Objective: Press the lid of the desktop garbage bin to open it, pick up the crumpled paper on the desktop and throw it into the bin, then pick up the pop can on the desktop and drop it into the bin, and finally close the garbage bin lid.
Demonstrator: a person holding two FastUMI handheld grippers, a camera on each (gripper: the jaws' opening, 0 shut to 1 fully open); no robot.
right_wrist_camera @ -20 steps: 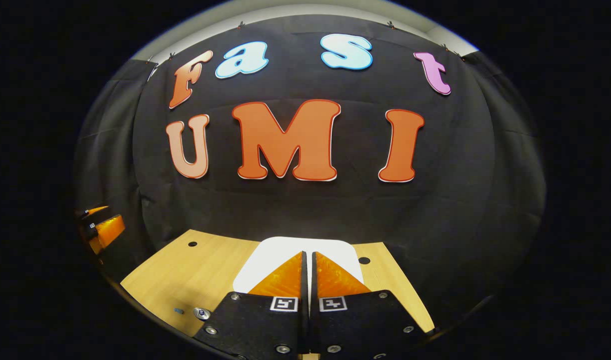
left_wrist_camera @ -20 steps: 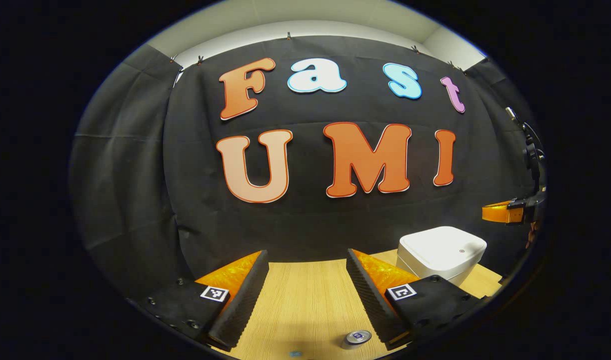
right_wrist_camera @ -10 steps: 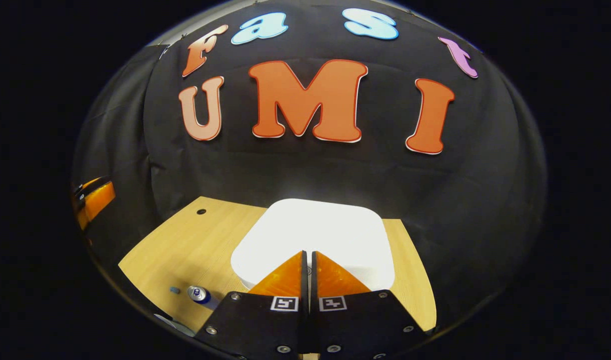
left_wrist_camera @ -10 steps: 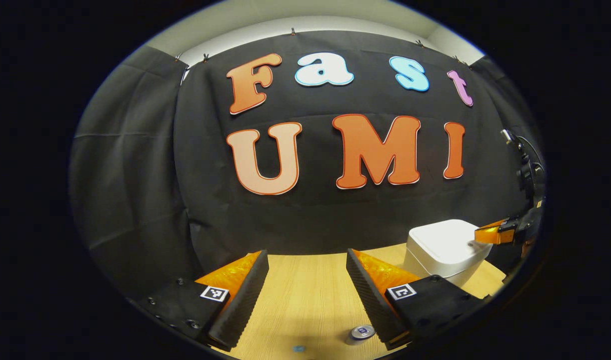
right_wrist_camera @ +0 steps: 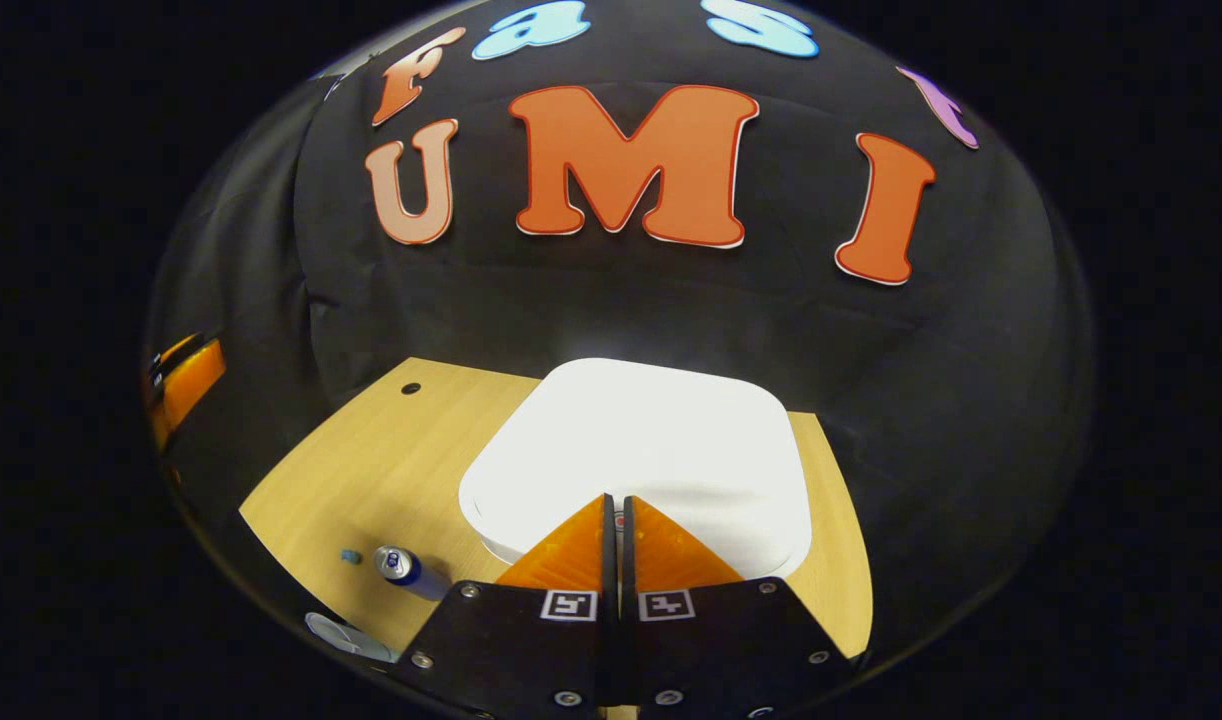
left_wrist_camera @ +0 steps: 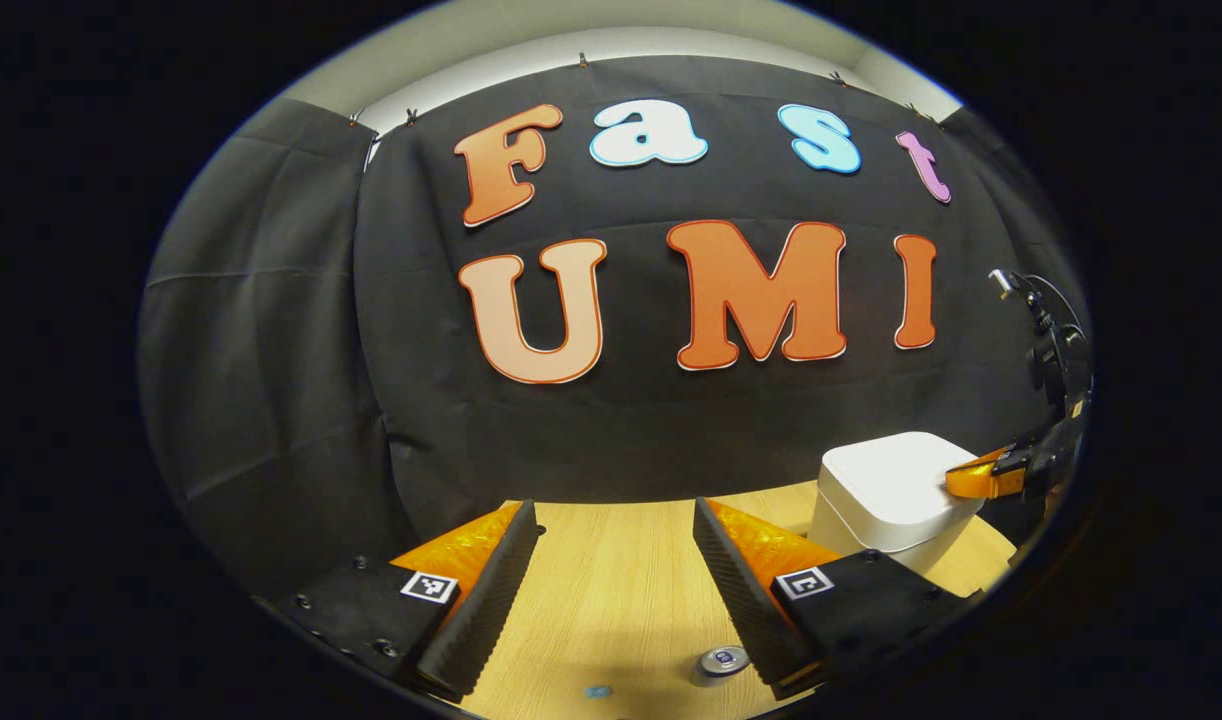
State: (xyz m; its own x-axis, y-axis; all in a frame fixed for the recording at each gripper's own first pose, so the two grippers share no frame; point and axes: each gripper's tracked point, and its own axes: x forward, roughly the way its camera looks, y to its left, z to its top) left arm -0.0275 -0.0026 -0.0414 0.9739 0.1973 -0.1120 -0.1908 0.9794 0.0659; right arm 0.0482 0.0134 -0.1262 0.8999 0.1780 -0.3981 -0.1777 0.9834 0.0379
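The white desktop bin (right_wrist_camera: 636,450) stands on the wooden table (right_wrist_camera: 371,480) with its lid down. My right gripper (right_wrist_camera: 616,497) is shut with nothing between its fingers, and its tips sit at the front part of the lid. In the left gripper view the bin (left_wrist_camera: 891,485) is at the right, with the right gripper (left_wrist_camera: 971,480) touching its top from the side. My left gripper (left_wrist_camera: 616,505) hangs open over the table. The pop can (left_wrist_camera: 723,660) stands upright by its right finger, also seen as the can (right_wrist_camera: 401,567). A pale crumpled shape (right_wrist_camera: 343,634) lies at the table's near-left edge.
A small blue scrap (right_wrist_camera: 349,556) lies beside the can. The table has a round hole (right_wrist_camera: 409,388) near its far-left corner. Black cloth closes off the back and sides just behind the bin. The left gripper (right_wrist_camera: 186,385) shows at the far left.
My right gripper has come down and forward onto the bin lid, staying shut. The left gripper has barely shifted and stays open.
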